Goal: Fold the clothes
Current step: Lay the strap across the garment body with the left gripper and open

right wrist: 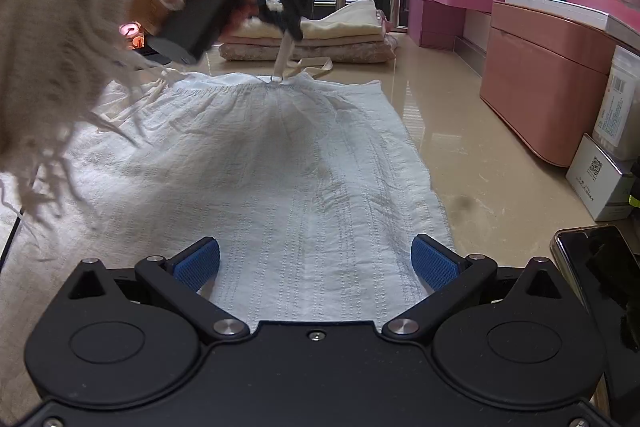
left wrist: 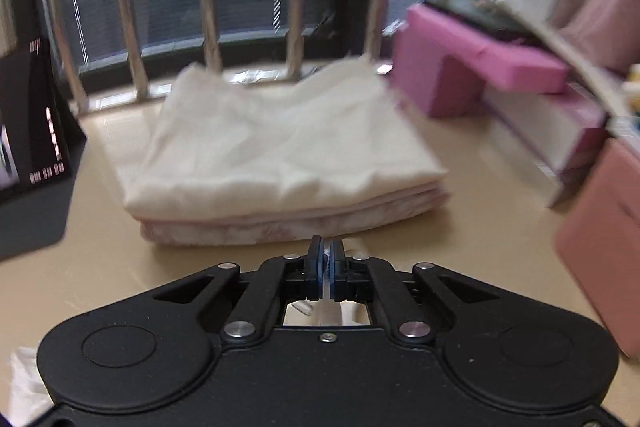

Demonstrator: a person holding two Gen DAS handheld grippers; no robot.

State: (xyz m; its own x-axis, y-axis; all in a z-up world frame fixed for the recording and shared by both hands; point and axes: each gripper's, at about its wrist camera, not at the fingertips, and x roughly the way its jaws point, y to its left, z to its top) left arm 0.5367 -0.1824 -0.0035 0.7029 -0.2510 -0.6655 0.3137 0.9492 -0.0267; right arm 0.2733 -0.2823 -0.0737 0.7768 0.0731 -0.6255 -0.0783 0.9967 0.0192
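- Left gripper (left wrist: 327, 269): jaws are seen pressed together on a thin white strip. In the right wrist view this strip is identified as the strap (right wrist: 283, 57) of the garment, held taut and lifted from its far edge.
- Right gripper (right wrist: 316, 259): jaws are spread wide, nothing between the blue pads (right wrist: 197, 263). It is held low over the near end of the white garment (right wrist: 280, 163).
- The garment is laid flat on the beige tabletop (right wrist: 460, 147), its long axis running straight away from the right jaws toward the left gripper.
- Judged: the coming fold turns on this axis. The far edge is served by the left gripper, the near edge by the right, which is the nearer of the two.
- Beyond the far edge, a stack of folded clothes (left wrist: 280, 163) is seen, apart from the garment.
- Pink boxes (right wrist: 548, 79) are noted along the right side.
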